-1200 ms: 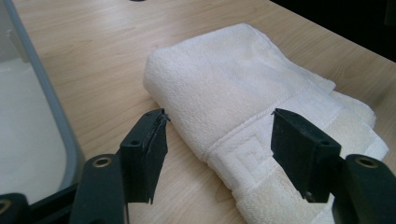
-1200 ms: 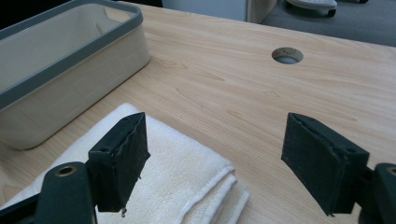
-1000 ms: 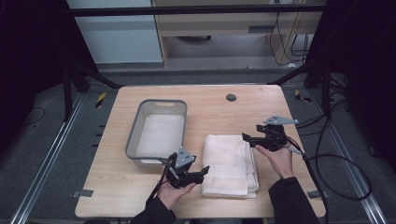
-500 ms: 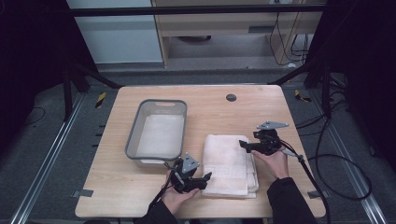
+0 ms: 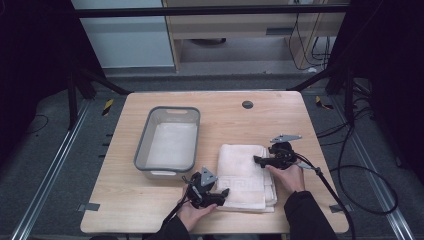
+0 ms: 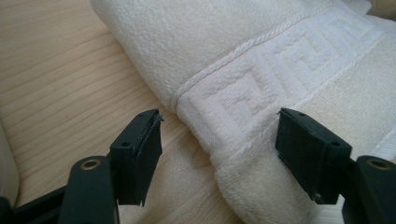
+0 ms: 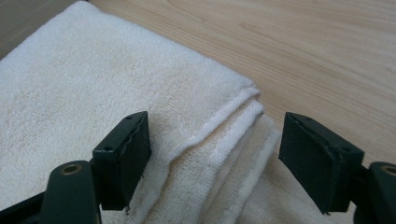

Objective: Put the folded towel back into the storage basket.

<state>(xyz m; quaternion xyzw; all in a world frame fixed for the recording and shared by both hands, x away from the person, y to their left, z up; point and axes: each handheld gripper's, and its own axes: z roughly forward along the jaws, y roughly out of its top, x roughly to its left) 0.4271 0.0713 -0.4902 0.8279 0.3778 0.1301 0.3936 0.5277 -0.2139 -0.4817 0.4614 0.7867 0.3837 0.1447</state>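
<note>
1 folded towel [image 5: 245, 172], 1 basin [image 5: 167, 145], 2 grippers gaping.

Your forearms leave the high view at its bottom edge, just below the folded towel [image 5: 245, 175]. In the left gripper view the towel runs off the top and right edges; in the right gripper view it runs off the left and bottom. Whether the grey bin [image 5: 168, 142] beside the towel holds anything, you cannot tell.

The left gripper [image 5: 224, 193] is held low in the left hand [image 5: 194, 214], jaws spread wide. The right gripper [image 5: 257, 160], in the right hand [image 5: 290, 177], gapes likewise, pointing leftward.
</note>
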